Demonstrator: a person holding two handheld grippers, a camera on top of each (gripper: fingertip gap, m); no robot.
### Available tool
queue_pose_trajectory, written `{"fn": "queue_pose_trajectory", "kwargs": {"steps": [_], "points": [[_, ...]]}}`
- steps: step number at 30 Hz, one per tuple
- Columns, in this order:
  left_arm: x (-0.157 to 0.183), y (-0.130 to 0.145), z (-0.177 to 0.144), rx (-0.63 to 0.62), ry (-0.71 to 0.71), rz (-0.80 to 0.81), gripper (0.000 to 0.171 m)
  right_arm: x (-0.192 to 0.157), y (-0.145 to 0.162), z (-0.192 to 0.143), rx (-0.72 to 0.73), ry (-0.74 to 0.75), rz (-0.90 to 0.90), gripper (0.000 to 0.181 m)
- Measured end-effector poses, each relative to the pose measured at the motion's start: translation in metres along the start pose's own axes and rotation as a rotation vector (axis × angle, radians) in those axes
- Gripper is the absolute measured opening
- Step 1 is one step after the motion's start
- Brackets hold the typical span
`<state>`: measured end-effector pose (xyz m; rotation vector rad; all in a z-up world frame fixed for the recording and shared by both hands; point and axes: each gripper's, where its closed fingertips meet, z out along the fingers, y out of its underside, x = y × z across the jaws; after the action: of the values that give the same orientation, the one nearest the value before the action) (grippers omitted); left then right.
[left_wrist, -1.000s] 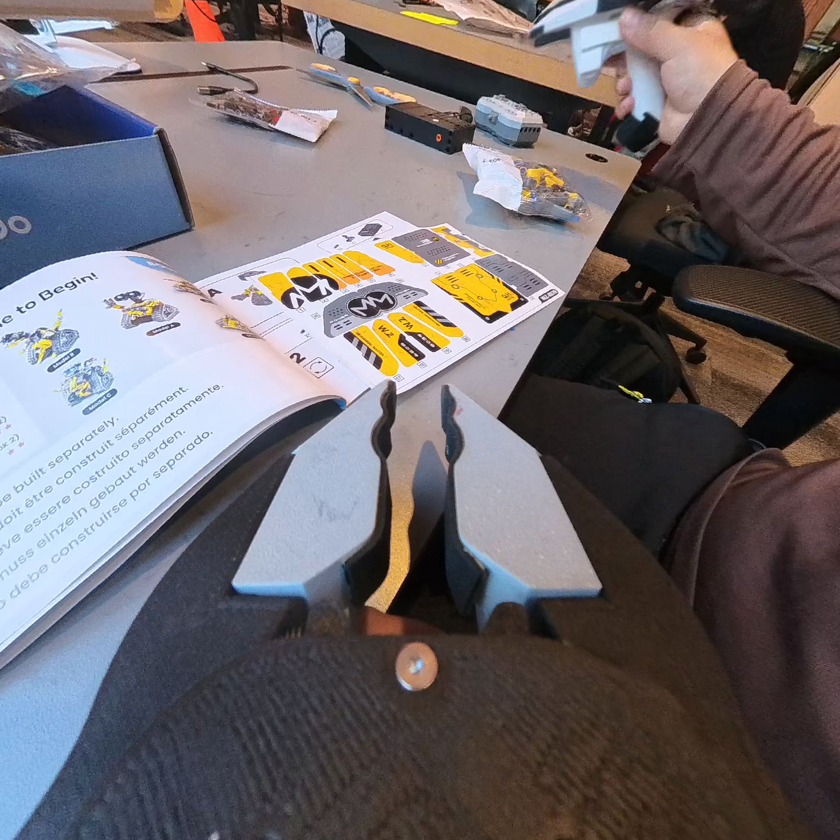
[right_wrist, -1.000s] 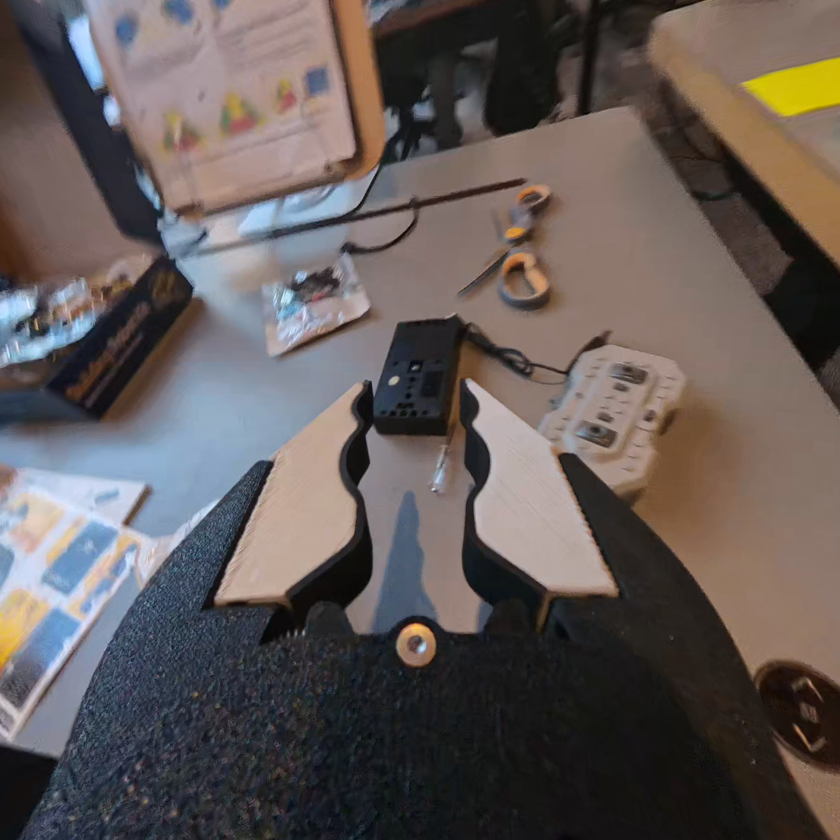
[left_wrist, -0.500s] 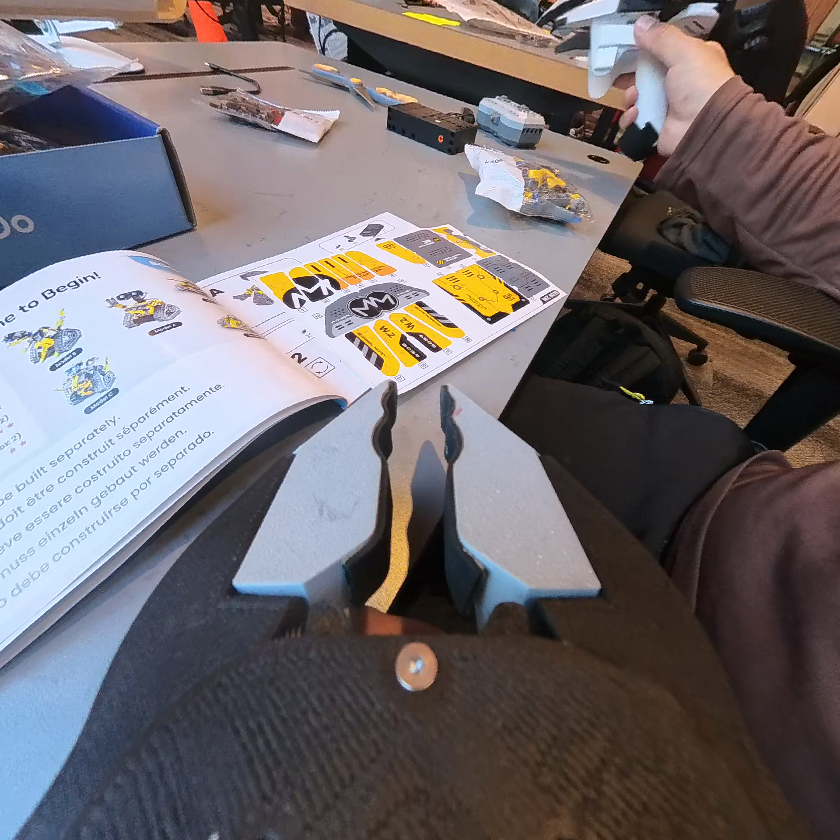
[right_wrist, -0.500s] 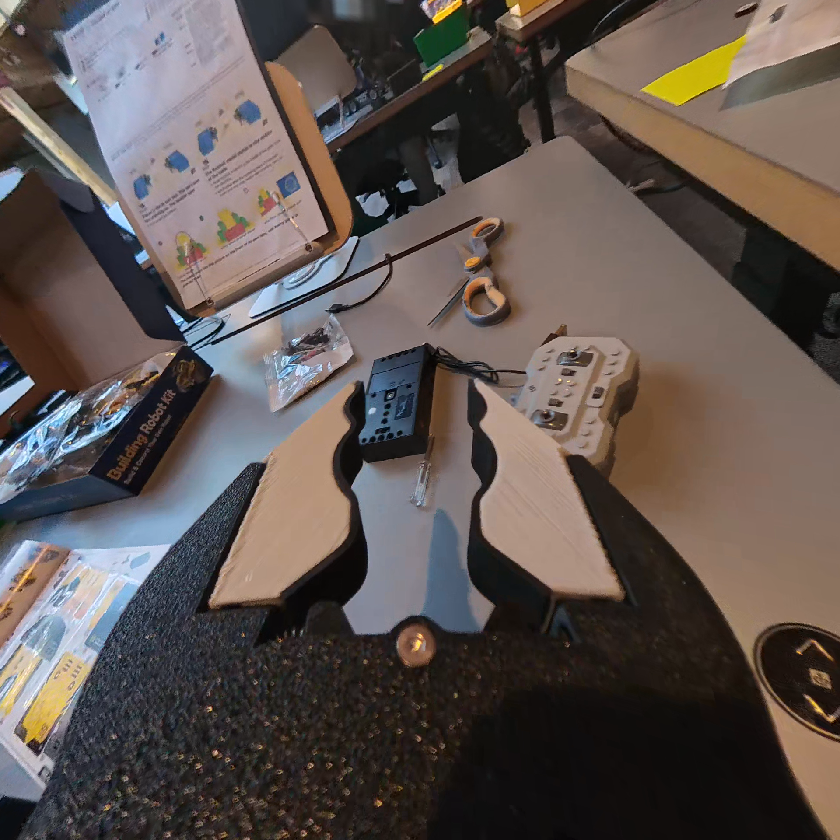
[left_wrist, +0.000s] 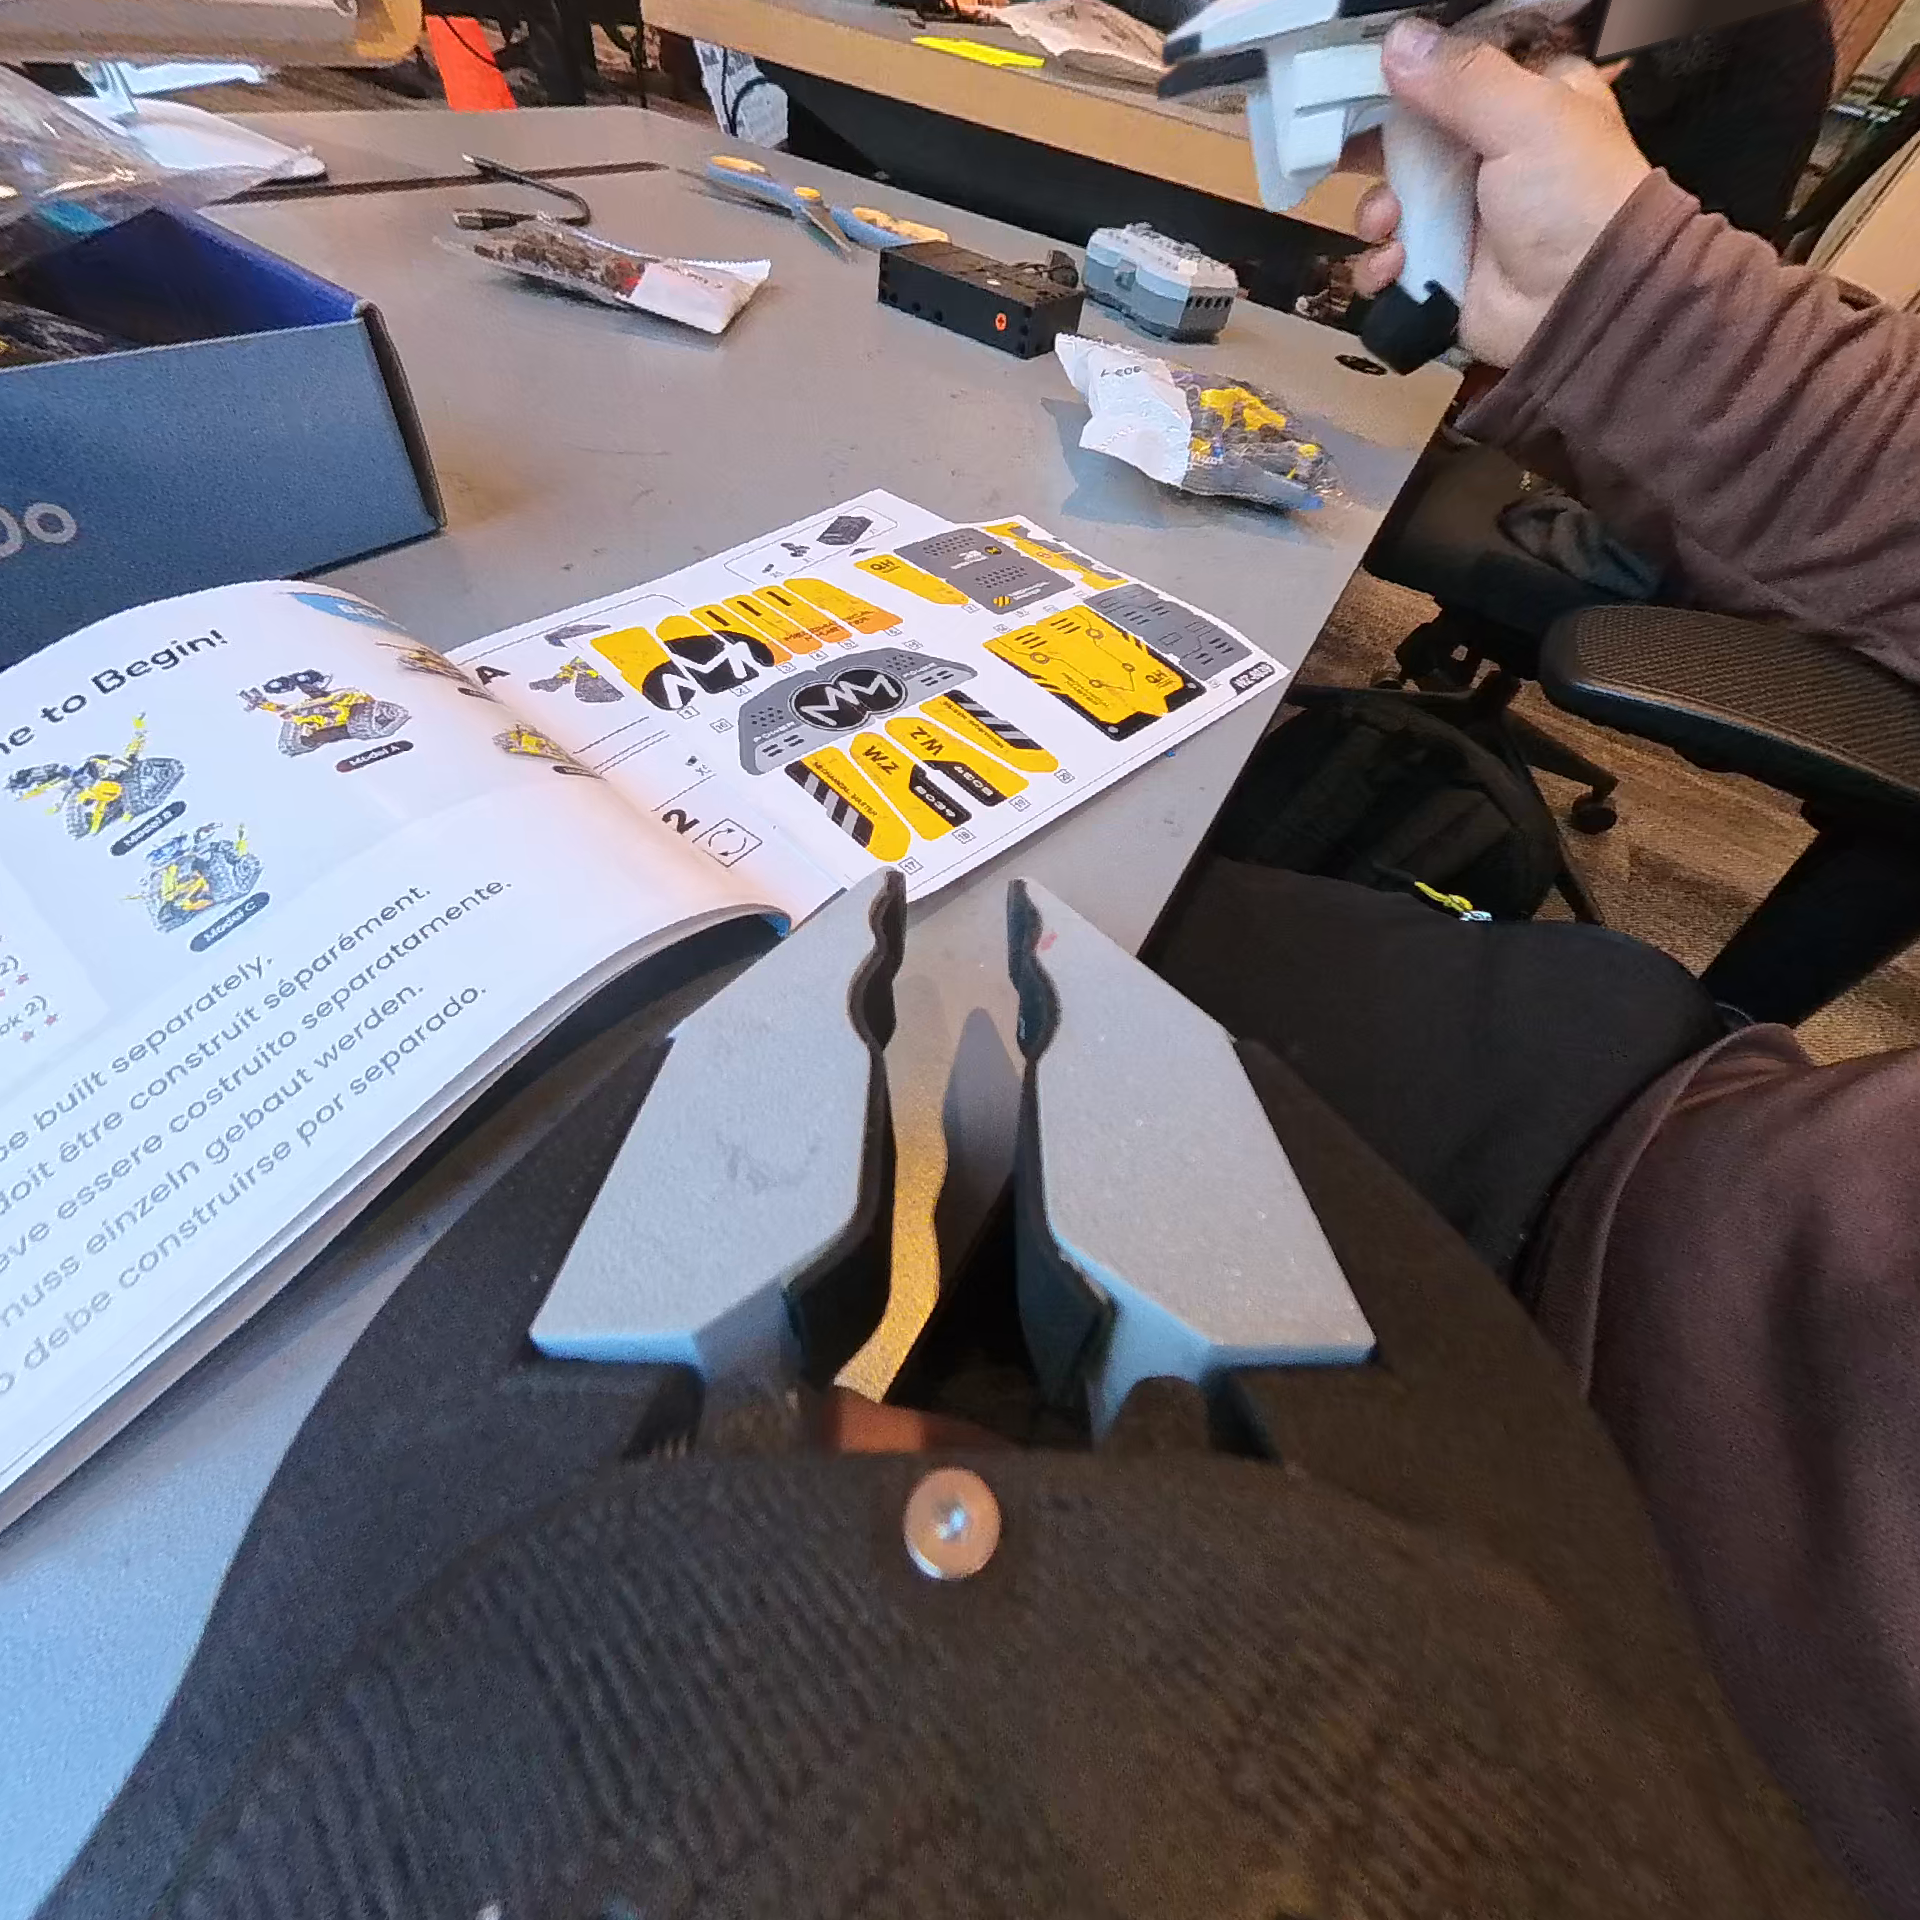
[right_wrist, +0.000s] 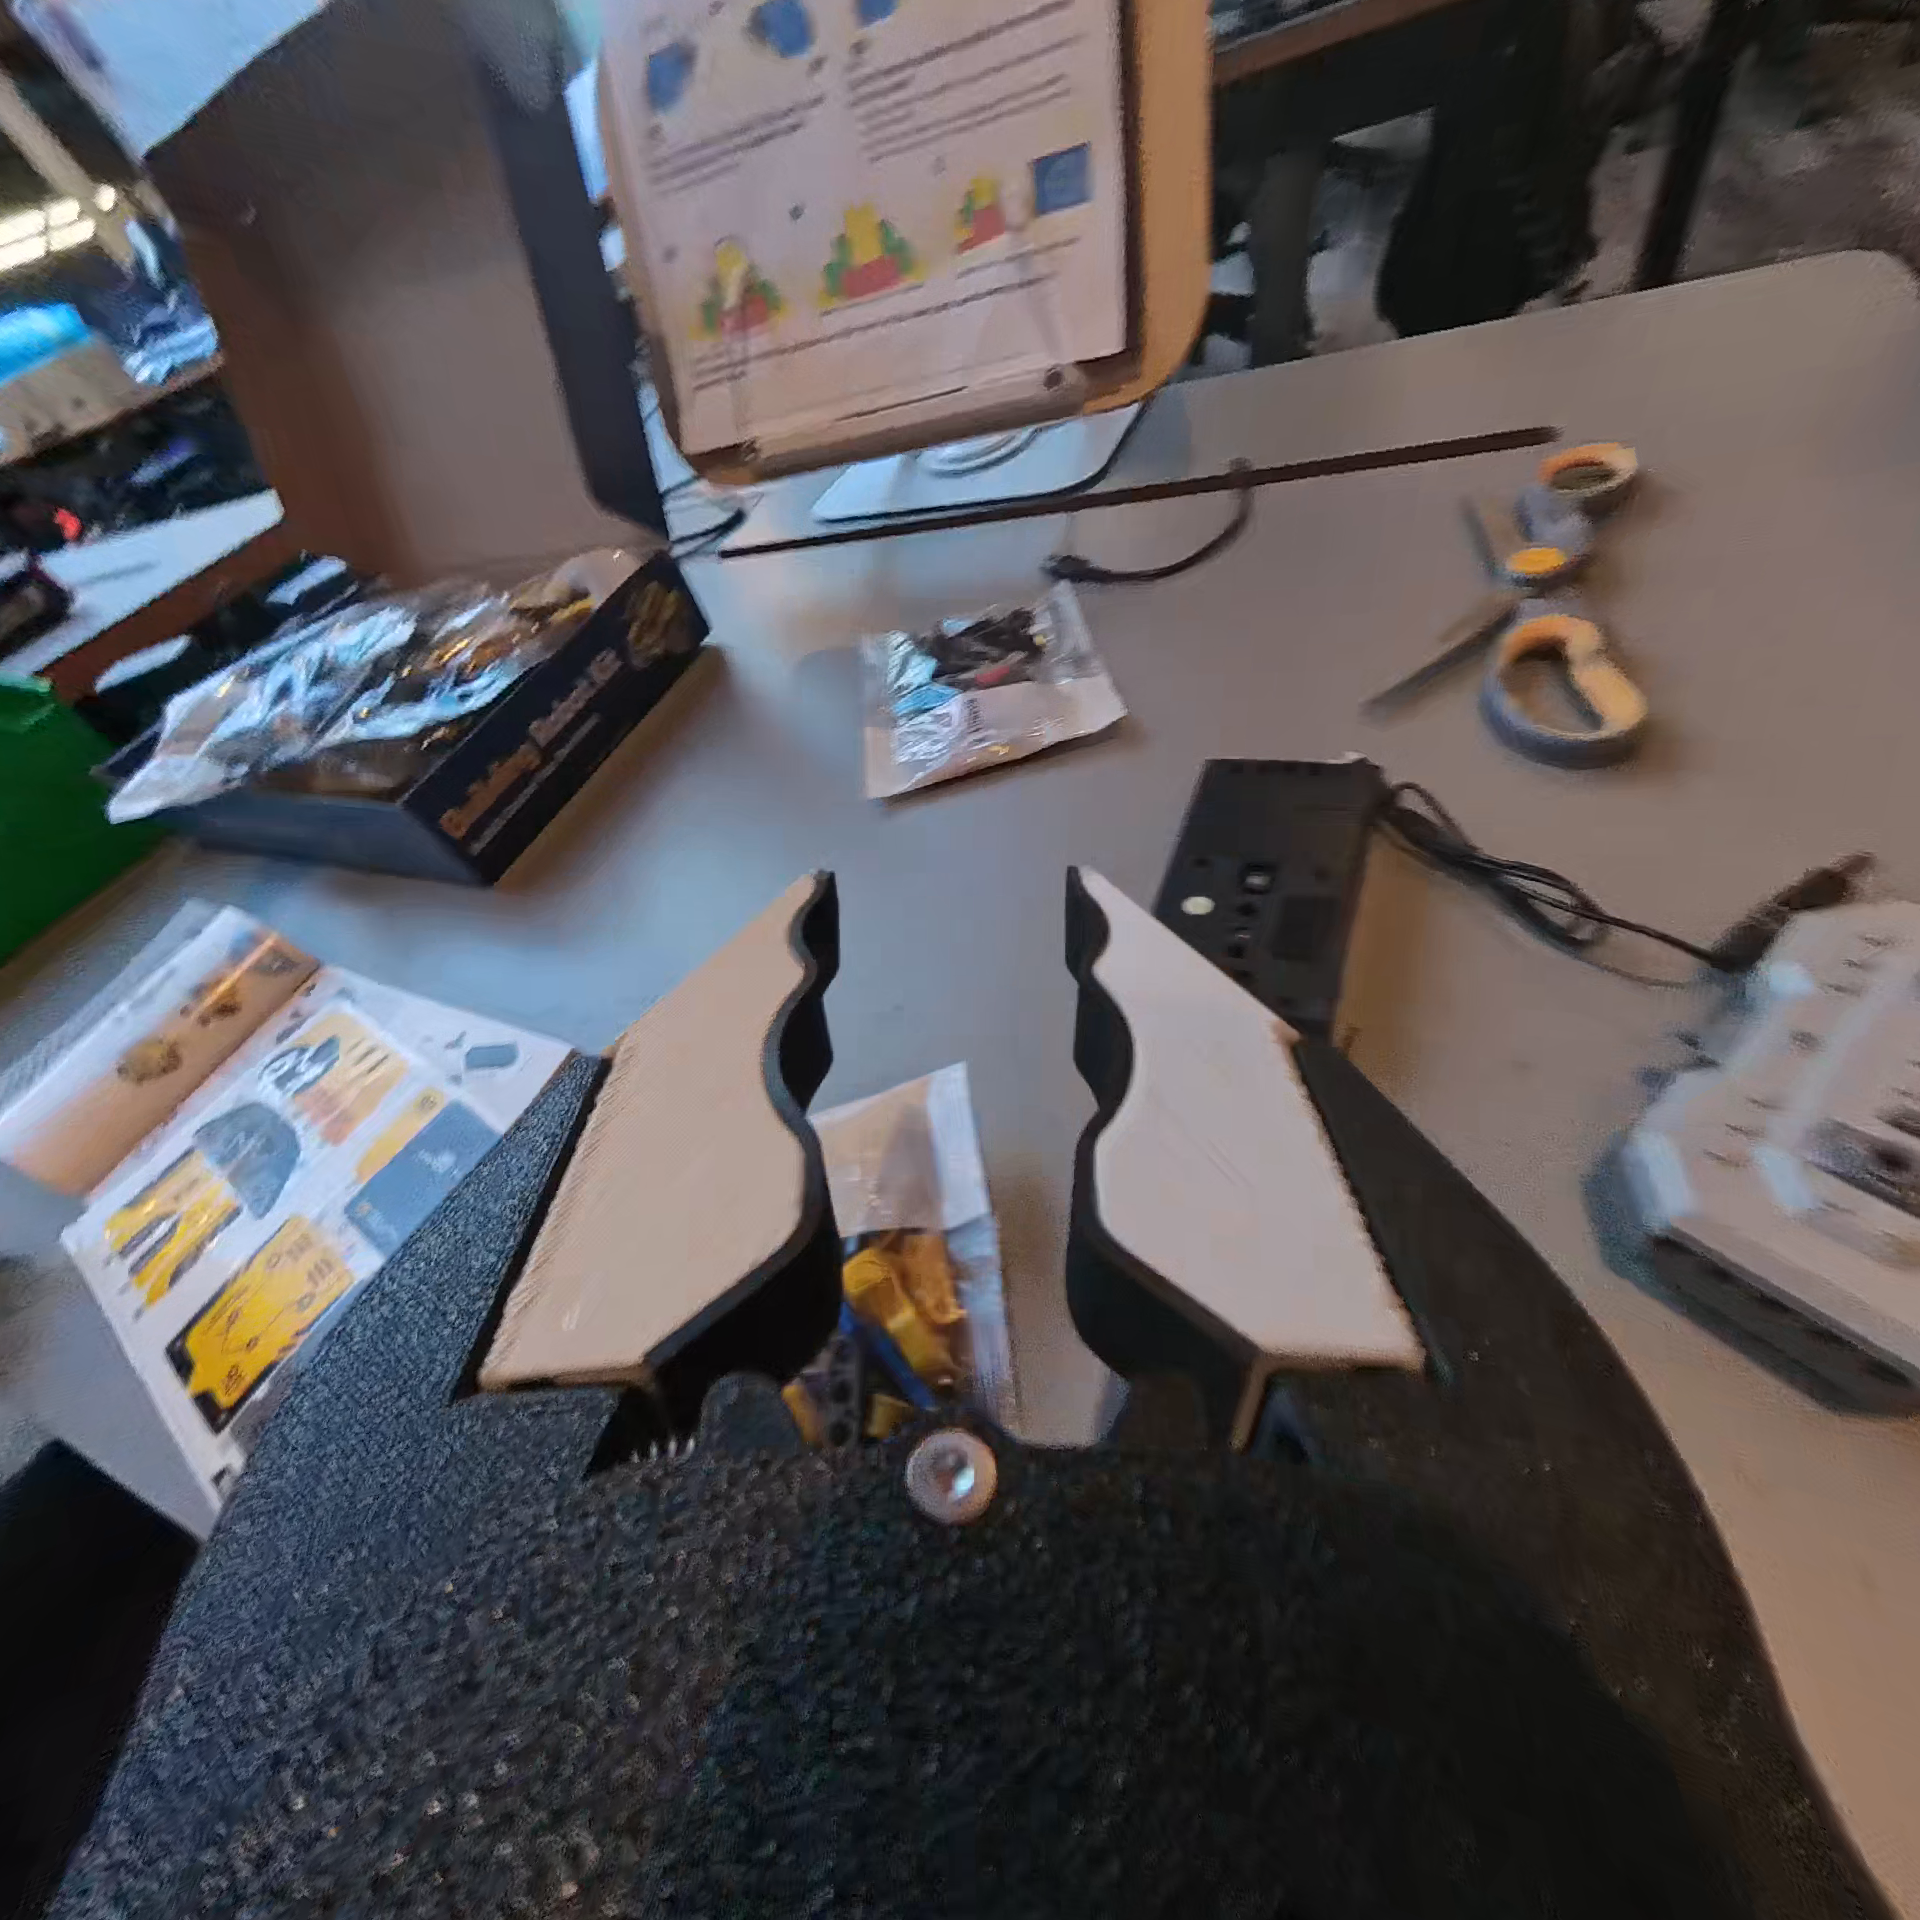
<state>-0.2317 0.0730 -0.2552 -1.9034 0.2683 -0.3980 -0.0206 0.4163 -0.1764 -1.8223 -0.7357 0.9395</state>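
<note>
Presently I hold my right gripper (right_wrist: 951, 904) spread wide and empty above the bag of yellow parts (right_wrist: 914, 1247), the black box (right_wrist: 1278, 883) at its one o'clock, while my left gripper (left_wrist: 954, 914), narrowed on nothing, hovers with the open booklet (left_wrist: 260, 883) at ten o'clock.

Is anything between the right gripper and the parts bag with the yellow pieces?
Nothing visible. The right gripper hangs open above the parts bag, which shows through the gap between its fingers; the black box lies off to the right, apart from it.
</note>
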Motion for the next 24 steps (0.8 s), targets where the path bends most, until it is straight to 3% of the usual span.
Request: {"fn": "queue_pose_trajectory", "kwargs": {"steps": [5,9,14,17,24], "points": [[0.000,0.000,0.000,0.001,-0.001,0.002,0.017,-0.058,0.022,0.026,-0.103,-0.117,-0.125,0.044],[0.000,0.000,0.000,0.002,-0.001,0.004,0.017,-0.116,0.051,0.037,-0.224,-0.294,-0.183,0.046],[0.000,0.000,0.000,0.003,-0.001,0.005,0.017,-0.184,0.089,0.035,-0.392,-0.441,-0.389,0.047],[0.000,0.000,0.000,0.004,-0.001,0.006,0.017,-0.218,0.107,0.025,-0.425,-0.503,-0.402,0.050],[0.001,0.000,0.000,0.008,-0.003,0.016,0.017,-0.244,0.153,0.014,-0.456,-0.459,-0.521,0.050]]}}
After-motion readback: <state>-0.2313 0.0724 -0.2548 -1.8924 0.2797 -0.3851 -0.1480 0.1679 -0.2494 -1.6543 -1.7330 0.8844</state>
